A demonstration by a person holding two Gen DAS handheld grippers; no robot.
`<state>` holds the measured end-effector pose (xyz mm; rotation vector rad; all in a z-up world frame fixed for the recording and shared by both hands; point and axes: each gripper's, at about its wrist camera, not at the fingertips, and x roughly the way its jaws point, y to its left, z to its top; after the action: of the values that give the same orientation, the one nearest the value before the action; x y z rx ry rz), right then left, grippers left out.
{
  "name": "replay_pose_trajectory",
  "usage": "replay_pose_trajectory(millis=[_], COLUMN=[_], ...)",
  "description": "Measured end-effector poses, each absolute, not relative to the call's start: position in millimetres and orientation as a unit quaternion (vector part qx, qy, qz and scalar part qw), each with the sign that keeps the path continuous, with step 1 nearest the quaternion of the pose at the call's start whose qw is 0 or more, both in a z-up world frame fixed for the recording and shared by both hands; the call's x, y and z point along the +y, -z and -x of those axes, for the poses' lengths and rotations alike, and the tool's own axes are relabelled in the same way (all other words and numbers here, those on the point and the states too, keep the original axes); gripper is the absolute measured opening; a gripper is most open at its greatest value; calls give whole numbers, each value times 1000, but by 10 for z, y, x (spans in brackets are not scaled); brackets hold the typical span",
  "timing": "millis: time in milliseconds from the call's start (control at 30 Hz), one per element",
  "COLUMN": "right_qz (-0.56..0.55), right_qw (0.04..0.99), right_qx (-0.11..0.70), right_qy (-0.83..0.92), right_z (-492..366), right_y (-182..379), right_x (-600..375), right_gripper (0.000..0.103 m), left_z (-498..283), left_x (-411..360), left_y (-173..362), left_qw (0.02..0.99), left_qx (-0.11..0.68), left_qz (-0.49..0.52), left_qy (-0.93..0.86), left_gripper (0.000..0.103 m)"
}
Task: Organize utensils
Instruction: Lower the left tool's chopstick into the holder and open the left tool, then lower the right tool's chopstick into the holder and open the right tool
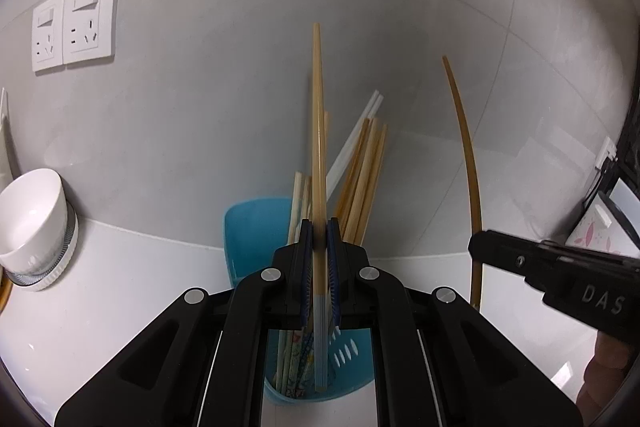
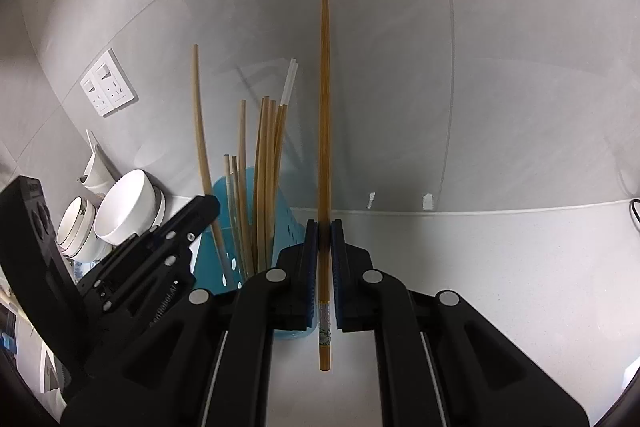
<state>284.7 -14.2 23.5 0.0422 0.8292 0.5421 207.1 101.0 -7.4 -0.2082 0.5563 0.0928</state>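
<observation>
Your left gripper (image 1: 320, 227) has its jaws closed on a pale chopstick (image 1: 318, 147), which stands upright with its lower, patterned end just above the mouth of the blue holder (image 1: 248, 227). Your right gripper (image 2: 324, 231) is likewise clamped on a darker chopstick (image 2: 324, 147), held upright over the bare tabletop (image 2: 500, 267), to the right of the holder (image 2: 224, 195).

The step in hand looks like dropping the left stick in. Keep it upright, steer its lower end into a gap among the sticks already standing there, and ease the jaws apart only once the end is well inside the rim. The holder looks light, so avoid nudging its wall. Keep the right stick clear until the left hand is out of the way.

The left view looks down into the holder, showing the slotted wall and the decorated ends inside. The right view shows what that one cannot: the holder from the side, the whole bundle leaning toward the wall, and stacked bowls (image 2: 124, 211) beside the left gripper (image 2: 208, 203).
</observation>
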Motion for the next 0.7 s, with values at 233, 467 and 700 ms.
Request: replay_pose_trajectory(millis=[233,467,700], right_qz=[-17,-23,-47], right_qw=[880,880,879], right_qx=[394,374,343], right_qy=[-266,-292,-328], right_z=[-2825,-2808,-2806], right_y=[-277,-372,-445], right_x=[-135,-72,98], right_gripper=[6,6,6], left_z=[-2077,-1958,-1737], left_x=[1032,1174,1327], left_y=[27,-71,-101], left_qw=[947,929,920], left_qx=[300,344,363], left_qz=[97,98,97], left_qy=[-59,-91,-110], left_gripper=[16,63,88])
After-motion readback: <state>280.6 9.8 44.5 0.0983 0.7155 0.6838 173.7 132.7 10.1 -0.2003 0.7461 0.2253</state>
